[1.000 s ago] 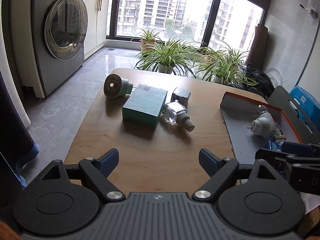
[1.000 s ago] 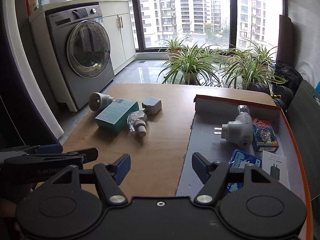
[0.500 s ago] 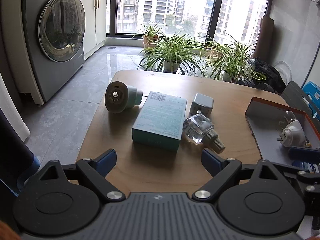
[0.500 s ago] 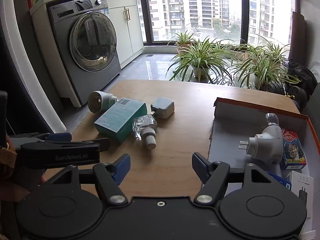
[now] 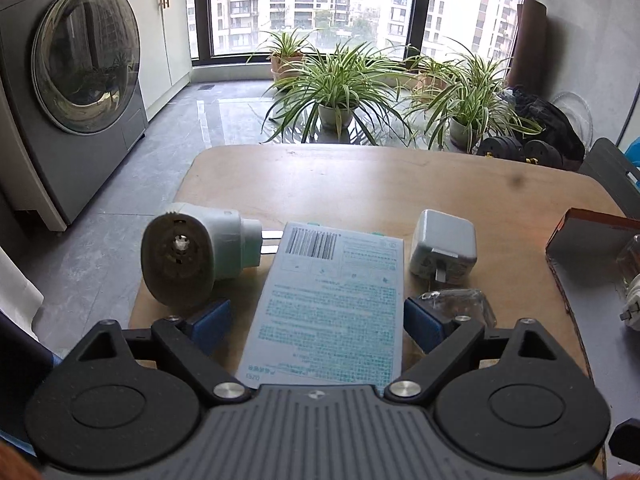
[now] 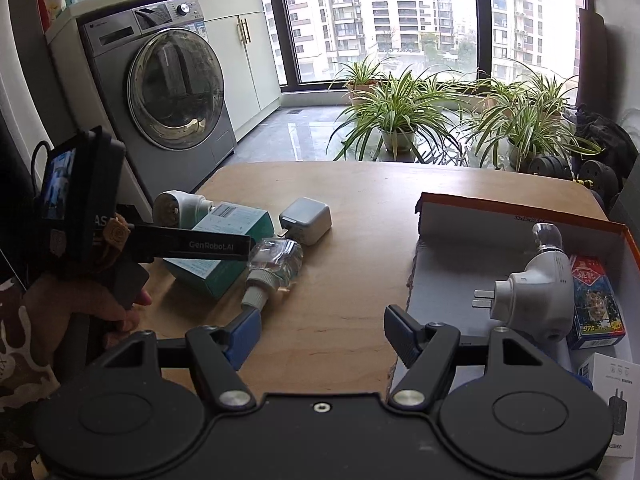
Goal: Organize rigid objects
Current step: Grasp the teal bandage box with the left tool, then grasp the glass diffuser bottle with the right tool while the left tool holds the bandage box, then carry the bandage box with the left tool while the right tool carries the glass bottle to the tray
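Note:
A teal box (image 5: 332, 304) lies on the wooden table (image 5: 400, 184); it also shows in the right wrist view (image 6: 224, 240). My left gripper (image 5: 316, 320) is open, its fingers either side of the box's near end. A white plug-in device (image 5: 192, 256) lies left of the box, a grey charger cube (image 5: 444, 246) right, a clear bottle (image 5: 456, 306) by the right finger. My right gripper (image 6: 320, 336) is open and empty over bare table, beside the orange-rimmed tray (image 6: 452, 216).
The tray holds a white plug adapter (image 6: 536, 292), a small red and blue box (image 6: 596, 304) and a white charger box (image 6: 616, 400). A washing machine (image 5: 72, 80) stands left of the table. Potted plants (image 5: 340, 84) stand beyond the far edge.
My left gripper moved forward and now straddles the teal box with open fingers. My right gripper shifted slightly left, staying open.

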